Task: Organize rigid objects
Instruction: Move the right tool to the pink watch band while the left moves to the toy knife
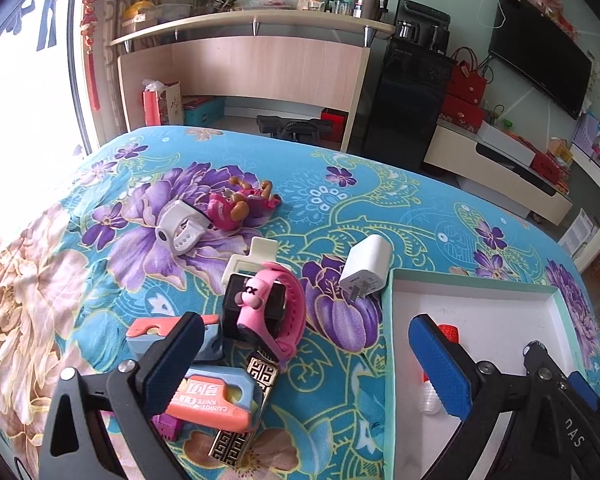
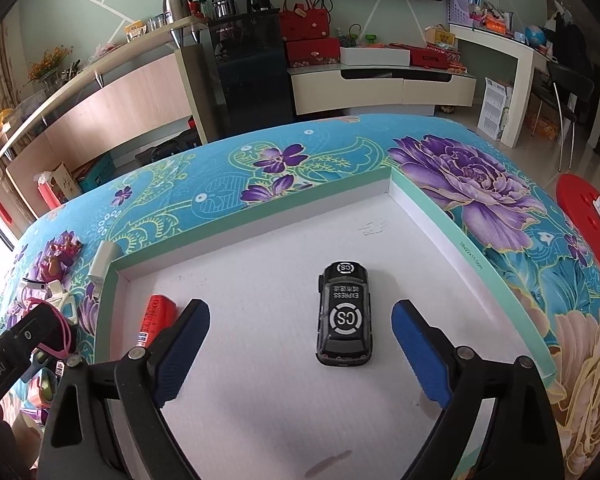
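Note:
My left gripper stands open above the flowered bedspread, with nothing pressed between its blue pads. Below it lie an orange and blue toy knife, a gold patterned lighter and a pink watch wrapped on a black box. My right gripper is open over the white box with the mint rim. A black toy car rests on the box floor between its fingers, untouched. A red bottle lies by the box's left wall.
A white charger leans against the box rim. Farther back lie a white holder, a white watch and a pink bear toy. A red stool stands at the right of the bed.

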{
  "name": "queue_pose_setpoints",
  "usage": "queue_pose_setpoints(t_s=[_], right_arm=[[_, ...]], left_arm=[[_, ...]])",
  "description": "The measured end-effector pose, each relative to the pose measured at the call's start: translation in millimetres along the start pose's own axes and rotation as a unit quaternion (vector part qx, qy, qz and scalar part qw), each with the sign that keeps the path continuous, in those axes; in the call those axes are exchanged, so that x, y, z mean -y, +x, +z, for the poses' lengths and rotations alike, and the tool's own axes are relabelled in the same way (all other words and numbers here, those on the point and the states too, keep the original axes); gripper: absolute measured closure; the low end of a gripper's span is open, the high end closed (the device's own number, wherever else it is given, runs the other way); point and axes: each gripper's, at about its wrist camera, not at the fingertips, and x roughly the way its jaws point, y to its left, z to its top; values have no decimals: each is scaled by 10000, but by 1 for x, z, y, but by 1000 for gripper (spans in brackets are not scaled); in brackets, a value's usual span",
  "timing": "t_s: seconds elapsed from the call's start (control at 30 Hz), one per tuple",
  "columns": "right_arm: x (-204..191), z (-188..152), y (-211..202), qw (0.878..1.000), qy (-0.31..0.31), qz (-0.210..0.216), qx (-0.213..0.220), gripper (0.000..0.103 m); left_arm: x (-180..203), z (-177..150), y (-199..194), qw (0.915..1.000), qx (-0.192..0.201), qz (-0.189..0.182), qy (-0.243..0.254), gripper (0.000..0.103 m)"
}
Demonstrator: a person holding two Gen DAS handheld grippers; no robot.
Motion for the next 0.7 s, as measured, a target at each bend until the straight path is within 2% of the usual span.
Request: queue_pose_setpoints(t_s=[0.17,0.43,0.57,0.7], right_arm=[[-17,4,-12,9985,72,498,210,3],[-56,-8,-3,9973,-266,679,-45,3],[-67,-9,-5,9967,-363,723,67,3],[-80,-10,-10,9941,-388,993,178,3]], left_arm=[[-18,3,-2,9998,16,157,-79,0],[-56,12,-12,9990,125,318,-301,0],[-84,17,-17,9978,189,416,-482,0],[-116,20,-21,9956,253,432,-796,0]])
